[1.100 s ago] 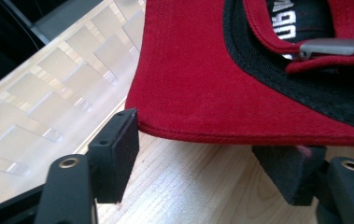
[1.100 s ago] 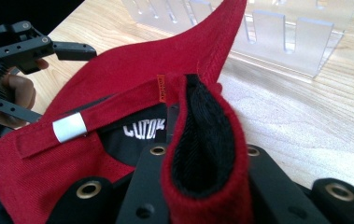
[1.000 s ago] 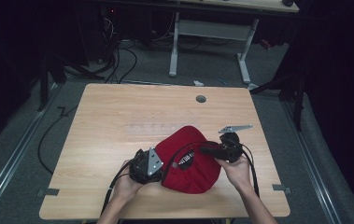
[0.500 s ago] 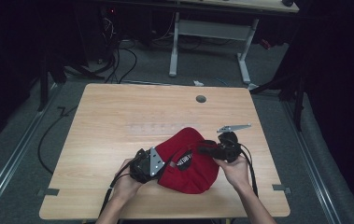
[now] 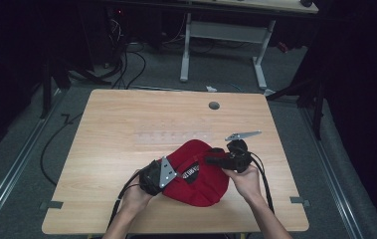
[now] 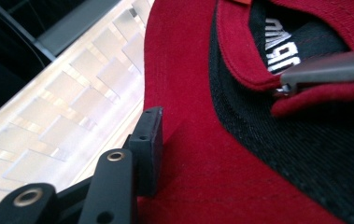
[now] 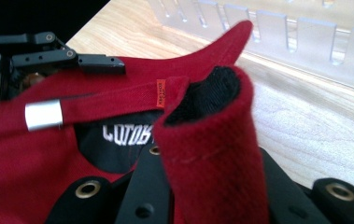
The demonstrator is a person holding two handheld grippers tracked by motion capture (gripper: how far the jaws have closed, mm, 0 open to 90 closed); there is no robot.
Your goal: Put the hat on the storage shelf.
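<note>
Right tongs (image 7: pixel 202 196) pinching red cap (image 5: pixel 201 174) rim, left tongs (image 6: pixel 146 154) closing beside it

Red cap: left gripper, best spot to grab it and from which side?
Take the red cap at its near-left edge, coming in level from the left. In the left gripper view the left gripper already has that edge between its fingers, which have just been closing. The right gripper is shut on a fold at the opposite side, so a left-edge grip balances it. The silver strap buckle is best avoided.
</note>
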